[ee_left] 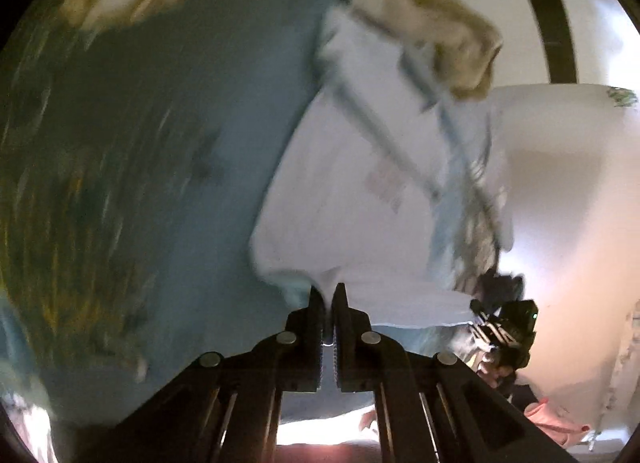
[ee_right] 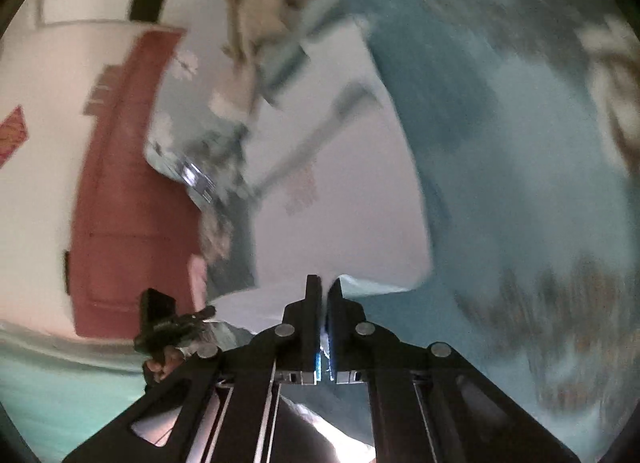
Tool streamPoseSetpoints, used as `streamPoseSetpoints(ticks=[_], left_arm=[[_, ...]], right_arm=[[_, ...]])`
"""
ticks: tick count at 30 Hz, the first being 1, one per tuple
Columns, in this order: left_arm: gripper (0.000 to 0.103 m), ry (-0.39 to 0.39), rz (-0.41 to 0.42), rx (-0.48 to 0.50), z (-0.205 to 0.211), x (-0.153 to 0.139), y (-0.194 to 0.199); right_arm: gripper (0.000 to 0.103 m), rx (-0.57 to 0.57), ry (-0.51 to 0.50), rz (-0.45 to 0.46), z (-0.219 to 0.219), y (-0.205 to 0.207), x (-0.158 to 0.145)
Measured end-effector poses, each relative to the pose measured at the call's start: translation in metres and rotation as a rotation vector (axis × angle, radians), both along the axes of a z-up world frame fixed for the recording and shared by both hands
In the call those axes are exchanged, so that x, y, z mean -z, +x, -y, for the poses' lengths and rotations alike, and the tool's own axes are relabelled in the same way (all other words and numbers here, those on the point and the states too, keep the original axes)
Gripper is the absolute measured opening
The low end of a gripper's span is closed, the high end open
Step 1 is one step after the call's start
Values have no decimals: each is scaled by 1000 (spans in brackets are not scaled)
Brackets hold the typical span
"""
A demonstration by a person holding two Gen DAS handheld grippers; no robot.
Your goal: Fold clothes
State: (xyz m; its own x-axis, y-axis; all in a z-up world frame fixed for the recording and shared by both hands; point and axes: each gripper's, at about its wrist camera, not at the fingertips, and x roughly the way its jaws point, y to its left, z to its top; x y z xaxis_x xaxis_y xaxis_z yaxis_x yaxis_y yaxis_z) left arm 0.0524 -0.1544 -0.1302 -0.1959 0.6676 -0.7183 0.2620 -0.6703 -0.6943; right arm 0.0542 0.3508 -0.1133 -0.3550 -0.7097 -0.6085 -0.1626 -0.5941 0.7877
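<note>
A pale lavender-white shirt (ee_left: 340, 199) with grey-blue stripes and a faint pink print hangs stretched over the blue bedspread (ee_left: 192, 135). My left gripper (ee_left: 329, 297) is shut on the shirt's near edge. My right gripper (ee_right: 325, 287) is shut on the same shirt (ee_right: 344, 191) at another point of that edge. Each gripper shows in the other's view: the right one (ee_left: 504, 327) at lower right, the left one (ee_right: 168, 323) at lower left. Both views are motion-blurred.
A beige garment (ee_left: 440, 23) lies beyond the shirt, also in the right wrist view (ee_right: 260, 11). The bedspread (ee_right: 500, 143) has a floral pattern. A red-brown door (ee_right: 132, 191) and white walls stand beside the bed. A pink cloth (ee_left: 552, 419) lies low right.
</note>
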Motion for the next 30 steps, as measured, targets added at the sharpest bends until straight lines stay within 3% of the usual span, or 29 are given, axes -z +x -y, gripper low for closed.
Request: streamPoseSetpoints(ticks=[2, 7, 12, 19, 28, 30], left_arm=[[4, 2, -33, -20, 5, -14, -37], [4, -39, -63, -37, 20, -13, -117], [4, -37, -46, -101, 23, 11, -181], [4, -41, 34, -195, 28, 56, -225], [5, -2, 68, -257, 29, 87, -243], [5, 41, 71, -296, 33, 90, -245]], right_arm=[[2, 29, -2, -46, -3, -30, -14], [2, 106, 28, -101, -4, -109, -25], [2, 161, 90, -66, -4, -183, -4], [3, 185, 148, 14, 4, -252, 34], [3, 230, 178, 112, 4, -272, 74], [3, 250, 171, 123, 1, -273, 80]])
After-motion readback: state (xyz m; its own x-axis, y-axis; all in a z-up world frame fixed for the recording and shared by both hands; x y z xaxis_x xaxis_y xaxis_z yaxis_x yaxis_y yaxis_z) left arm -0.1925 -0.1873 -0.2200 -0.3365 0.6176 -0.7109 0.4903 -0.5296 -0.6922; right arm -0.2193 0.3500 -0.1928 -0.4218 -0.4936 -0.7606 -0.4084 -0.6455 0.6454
